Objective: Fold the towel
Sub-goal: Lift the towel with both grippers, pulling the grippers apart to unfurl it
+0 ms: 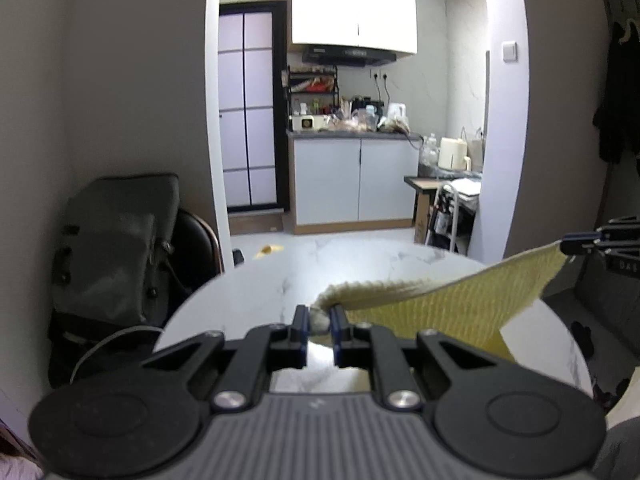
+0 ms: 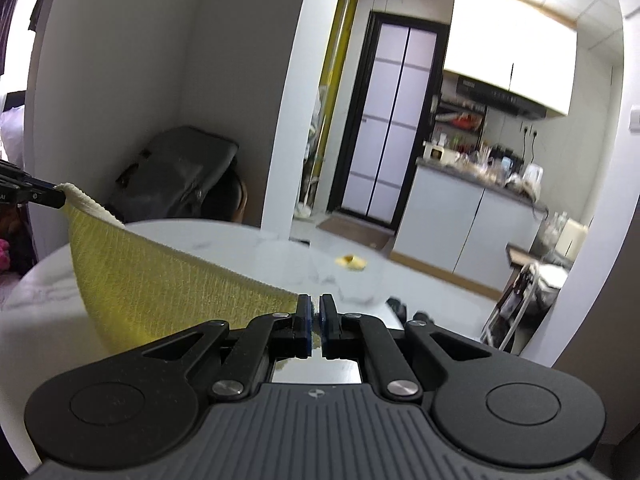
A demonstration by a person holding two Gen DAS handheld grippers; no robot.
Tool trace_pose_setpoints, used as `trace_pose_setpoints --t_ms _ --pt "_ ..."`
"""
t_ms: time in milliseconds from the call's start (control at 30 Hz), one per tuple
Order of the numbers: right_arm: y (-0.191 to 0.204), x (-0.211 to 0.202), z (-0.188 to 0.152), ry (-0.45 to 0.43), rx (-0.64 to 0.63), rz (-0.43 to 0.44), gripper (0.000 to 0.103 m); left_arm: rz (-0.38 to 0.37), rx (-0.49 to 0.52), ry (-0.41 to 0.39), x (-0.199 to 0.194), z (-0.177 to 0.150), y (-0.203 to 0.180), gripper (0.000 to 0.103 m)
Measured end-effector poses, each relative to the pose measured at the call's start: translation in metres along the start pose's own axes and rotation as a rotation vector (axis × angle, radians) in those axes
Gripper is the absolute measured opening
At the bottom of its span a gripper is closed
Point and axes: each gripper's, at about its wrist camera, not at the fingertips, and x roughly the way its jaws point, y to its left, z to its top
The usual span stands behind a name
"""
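Note:
A yellow waffle-weave towel (image 1: 460,300) hangs stretched in the air between my two grippers, above a round white marble table (image 1: 260,280). My left gripper (image 1: 319,314) is shut on one bunched corner of the towel. My right gripper (image 2: 316,308) is shut on the other corner. In the right wrist view the towel (image 2: 160,280) runs left and up to the left gripper (image 2: 60,196). In the left wrist view the right gripper (image 1: 566,245) holds the towel's far end at the right edge.
A grey bag (image 1: 116,248) sits on a dark chair (image 1: 196,240) beyond the table's left side. A kitchen with white cabinets (image 1: 356,180) lies behind through a doorway. A small yellow scrap (image 2: 351,262) lies on the floor.

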Motion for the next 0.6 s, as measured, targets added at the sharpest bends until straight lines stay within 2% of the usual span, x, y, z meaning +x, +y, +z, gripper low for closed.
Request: trace_pose_setpoints --t_ms 367,600 --pt "0.006 -0.037 0.055 -0.123 -0.048 -0.025 0.0 -0.034 0.084 -0.055 -0.039 0.045 -0.003 0.011" --pt "0.021 -0.026 0.046 -0.084 -0.062 0.031 0.0 -0.033 0.103 -0.038 -0.044 0.049 -0.005 0.011"
